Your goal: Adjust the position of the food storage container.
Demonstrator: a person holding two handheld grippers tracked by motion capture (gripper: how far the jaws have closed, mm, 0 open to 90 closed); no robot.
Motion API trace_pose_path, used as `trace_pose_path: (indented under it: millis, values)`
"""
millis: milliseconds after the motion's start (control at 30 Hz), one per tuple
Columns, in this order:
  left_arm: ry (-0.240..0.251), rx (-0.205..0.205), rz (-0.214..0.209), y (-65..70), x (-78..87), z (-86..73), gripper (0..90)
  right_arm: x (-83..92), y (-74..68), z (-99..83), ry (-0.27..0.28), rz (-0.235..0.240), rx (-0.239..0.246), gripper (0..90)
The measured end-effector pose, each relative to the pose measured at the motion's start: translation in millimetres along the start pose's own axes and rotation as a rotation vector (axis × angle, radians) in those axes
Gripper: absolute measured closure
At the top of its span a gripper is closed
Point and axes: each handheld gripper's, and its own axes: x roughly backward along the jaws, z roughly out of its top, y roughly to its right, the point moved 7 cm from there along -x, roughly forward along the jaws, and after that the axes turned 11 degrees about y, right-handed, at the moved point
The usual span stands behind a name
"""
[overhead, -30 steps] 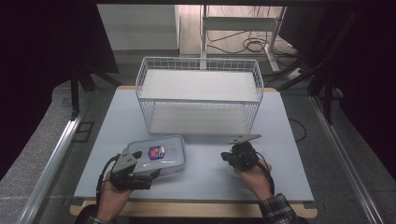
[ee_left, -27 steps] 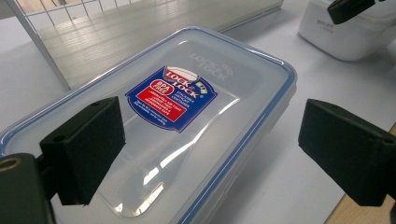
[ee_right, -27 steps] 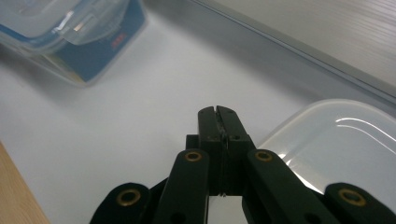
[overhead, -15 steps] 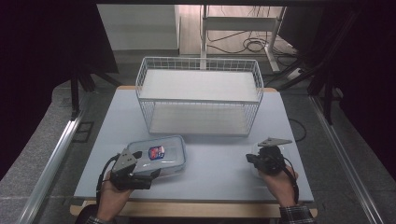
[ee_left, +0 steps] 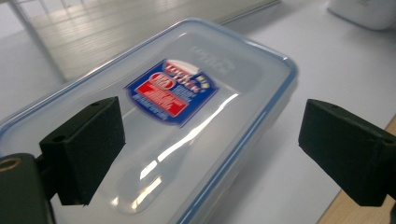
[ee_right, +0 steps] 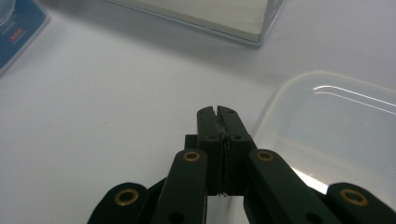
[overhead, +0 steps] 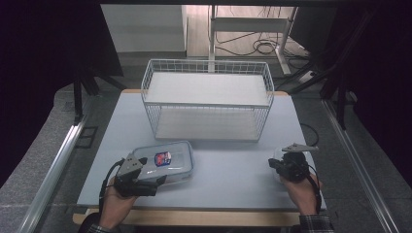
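High view: lying at seven o'clock on the pale grey table (overhead: pixel 228 170), clear rectangular plastic box with blue-rimmed lid and red-blue label (overhead: pixel 165 160); left gripper (overhead: pixel 160 178) sitting at its near edge; right gripper (overhead: pixel 273 165) resting at four o'clock; standing at twelve, white wire basket (overhead: pixel 208 99)

Left gripper view: jaws standing spread wide, straddling the labelled box (ee_left: pixel 187 121), pads not pressing on it

Right gripper view: jaws pressing together, pinching nothing; lying just beside at three o'clock, clear frosted plastic lid (ee_right: pixel 336 135)
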Motion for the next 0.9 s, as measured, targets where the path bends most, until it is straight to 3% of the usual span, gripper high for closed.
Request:
trace_pose_path:
  millis: [100,167,200,233,367,467,500,567,600,633,733,900]
  values:
    - [0.011,0.035,0.013,-10.5,8.7,3.9,5.9,0.5,-4.7,2.1,0.015,0.023,0.009,87.2]
    - [0.015,0.054,0.045,-20.5,14.6,4.2,9.6,0.6,-8.7,3.5,0.025,0.04,-0.001,86.9]
    - [0.011,0.054,0.056,-25.4,17.5,3.1,17.6,-0.8,-12.4,3.6,0.026,0.053,0.009,86.7]
    - [0.006,0.047,0.067,-30.2,20.3,1.7,17.6,-0.8,-12.4,3.6,0.026,0.053,0.009,86.7]
    - [-0.012,0.032,0.124,-50.8,31.0,-5.2,40.8,-4.9,-22.6,4.0,0.027,0.081,0.023,86.2]
    - [-0.021,0.063,0.164,-69.7,37.5,-12.5,64.4,-7.6,-32.6,5.2,0.029,0.111,0.03,85.8]
    - [-0.027,0.072,0.178,-75.4,38.5,-15.4,64.4,-7.6,-32.6,5.2,0.029,0.111,0.03,85.8]
    - [-0.039,0.098,0.187,-84.4,37.7,-21.7,73.4,-9.3,-36.1,5.4,0.03,0.119,0.034,85.8]
    - [-0.071,0.112,0.182,-90.1,31.5,-28.7,80.0,-11.0,-39.0,5.7,0.031,0.122,0.04,85.8]
    - [-0.071,0.112,0.182,-90.1,31.5,-28.7,82.1,-11.0,-39.0,5.7,0.031,0.122,0.04,85.8]
    - [-0.133,0.115,0.184,-95.9,17.2,-38.8,84.8,-13.7,-43.8,6.5,0.03,0.125,0.049,85.9]
    - [-0.16,0.117,0.186,-99.7,3.5,-41.9,86.8,-18.7,-50.4,8.2,0.03,0.136,0.057,86.0]
